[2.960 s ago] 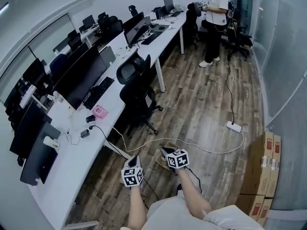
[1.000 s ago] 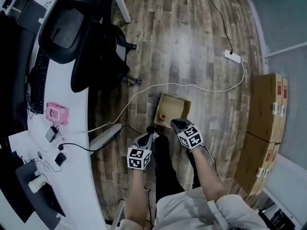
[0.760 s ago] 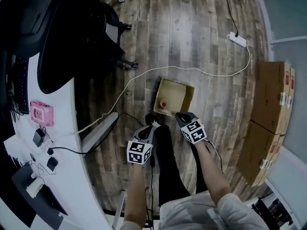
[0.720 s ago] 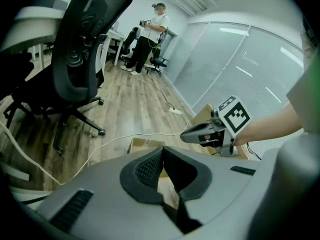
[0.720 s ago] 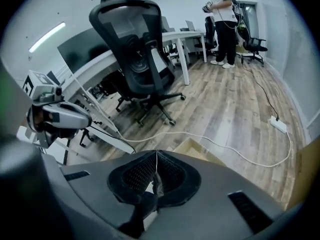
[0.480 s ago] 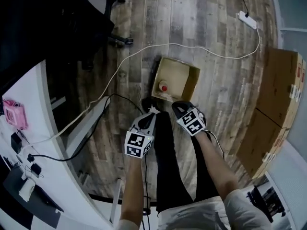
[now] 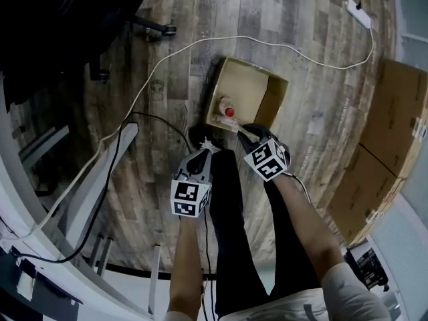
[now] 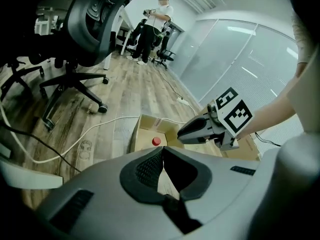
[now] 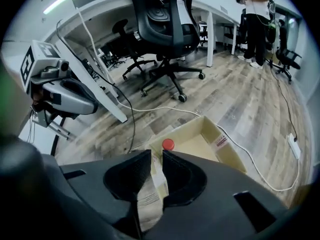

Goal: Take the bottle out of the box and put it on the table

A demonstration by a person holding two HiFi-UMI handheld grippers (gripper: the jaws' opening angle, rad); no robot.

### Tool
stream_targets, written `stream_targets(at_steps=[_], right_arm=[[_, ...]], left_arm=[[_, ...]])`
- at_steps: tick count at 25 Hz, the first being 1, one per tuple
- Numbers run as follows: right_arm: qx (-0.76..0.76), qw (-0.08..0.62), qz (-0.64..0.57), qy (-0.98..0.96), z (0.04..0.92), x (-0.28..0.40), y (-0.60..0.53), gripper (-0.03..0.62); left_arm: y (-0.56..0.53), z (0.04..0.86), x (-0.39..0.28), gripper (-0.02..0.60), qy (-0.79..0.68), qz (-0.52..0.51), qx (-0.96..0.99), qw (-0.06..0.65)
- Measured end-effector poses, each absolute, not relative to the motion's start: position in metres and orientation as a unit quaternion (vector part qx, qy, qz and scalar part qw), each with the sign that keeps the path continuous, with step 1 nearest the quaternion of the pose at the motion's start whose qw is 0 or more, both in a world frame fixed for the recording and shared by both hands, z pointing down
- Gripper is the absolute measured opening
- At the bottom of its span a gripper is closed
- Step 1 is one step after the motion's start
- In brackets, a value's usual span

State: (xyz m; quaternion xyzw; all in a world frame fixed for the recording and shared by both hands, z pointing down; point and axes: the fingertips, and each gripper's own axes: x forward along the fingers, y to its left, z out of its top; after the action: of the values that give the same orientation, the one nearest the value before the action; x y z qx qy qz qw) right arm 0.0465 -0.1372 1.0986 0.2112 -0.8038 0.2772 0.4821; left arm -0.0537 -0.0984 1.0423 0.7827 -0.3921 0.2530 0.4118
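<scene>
Right gripper (image 7: pixel 246 132) over box (image 7: pixel 266 85) rim: jaws just opening, slightly parted, gripping nothing. Red-capped bottle (image 7: pixel 228 110) inside box. Left gripper (image 7: pixel 205 146): jaws clenched, empty.

Floor (image 7: pixel 314 39) is showing worn wood planks with a soft sheen — box (image 7: pixel 275 102) is looking like matt brown cardboard, bottle cap (image 7: pixel 229 112) is gleaming, smooth red plastic.
</scene>
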Motion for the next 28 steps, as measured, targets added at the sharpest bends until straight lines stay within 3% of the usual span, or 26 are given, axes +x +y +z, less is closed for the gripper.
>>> stream_targets(at_steps=[3,9,17,21,28], right_arm=[[0.219,0.494,0.277,-0.795,1.127,0.047,-0.148,0.166],[0.194,0.538,0.218,-0.791,1.177,0.023,-0.168,0.275],[0.182,0.550,0.196,-0.791,1.213,0.004,-0.164,0.272],[0.184,0.568,0.164,-0.785,1.224,0.008,-0.165,0.192],[0.165,0.574,0.145,-0.789,1.218,0.009,-0.162,0.182]], left_arm=[[-0.101,1.055,-0.047,0.014,-0.380,0.241,0.783,0.429],[-0.092,1.054,-0.032,0.014,-0.304,0.253,0.829,0.395],[-0.107,1.095,-0.068,0.014,-0.335,0.260,0.819,0.388],[-0.113,1.105,-0.072,0.014,-0.343,0.259,0.818,0.382],[-0.103,1.099,-0.064,0.014,-0.353,0.253,0.815,0.383]])
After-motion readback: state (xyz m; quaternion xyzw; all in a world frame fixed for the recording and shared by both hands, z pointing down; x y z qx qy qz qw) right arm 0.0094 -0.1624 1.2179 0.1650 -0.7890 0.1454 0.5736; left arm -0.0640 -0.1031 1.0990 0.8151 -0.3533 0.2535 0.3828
